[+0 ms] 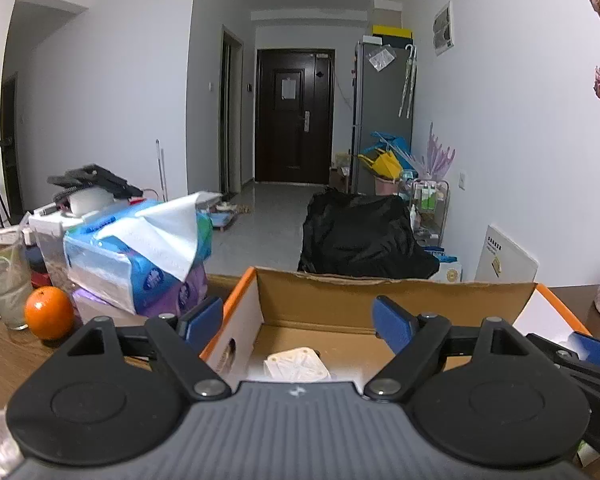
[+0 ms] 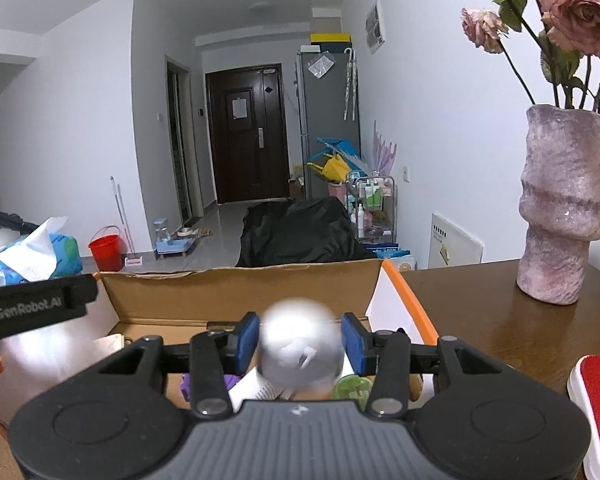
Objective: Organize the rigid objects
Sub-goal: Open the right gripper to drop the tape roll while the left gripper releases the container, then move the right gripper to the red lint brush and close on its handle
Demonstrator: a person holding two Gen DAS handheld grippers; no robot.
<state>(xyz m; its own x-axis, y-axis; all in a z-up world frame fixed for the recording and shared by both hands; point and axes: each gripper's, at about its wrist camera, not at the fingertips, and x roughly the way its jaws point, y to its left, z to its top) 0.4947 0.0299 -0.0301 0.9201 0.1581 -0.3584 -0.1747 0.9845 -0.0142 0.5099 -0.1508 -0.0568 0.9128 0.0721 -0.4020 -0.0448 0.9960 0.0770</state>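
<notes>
Grippers both hang over the open cardboard box [image 1: 380, 292] on the brown table [image 2: 480, 304]. The left gripper [image 1: 298, 322] sits level above the box's left half, its blue pads [image 1: 392, 324] spread wide with nothing between them. Directly below that gap, toward six o'clock, a pale cream plastic piece [image 1: 297, 364] with a ribbed face lies on the box floor.

The right gripper [image 2: 300, 340] is over the right half of the box, and its blue pads [image 2: 247, 340] are clamped on a silvery round object [image 2: 300, 344], blurred and too soft to name. Under it, inside the box, I can make out a green round lid [image 2: 352, 390] at five o'clock, something purple [image 2: 188, 386] at seven o'clock, and white paper [image 2: 256, 390] between them. The left gripper's black body, lettered GenRobot.AI, crosses the right wrist view at nine o'clock.

Outside the box, at nine o'clock in the left view, an orange [image 1: 49, 312] stands beside a drinking glass [image 1: 6, 280], with tissue packs [image 1: 140, 256] stacked just behind. At three o'clock in the right view a mottled pink vase [image 2: 560, 208] holds dried roses [image 2: 576, 12], and a red lint brush [image 2: 596, 404] lies at four o'clock.
</notes>
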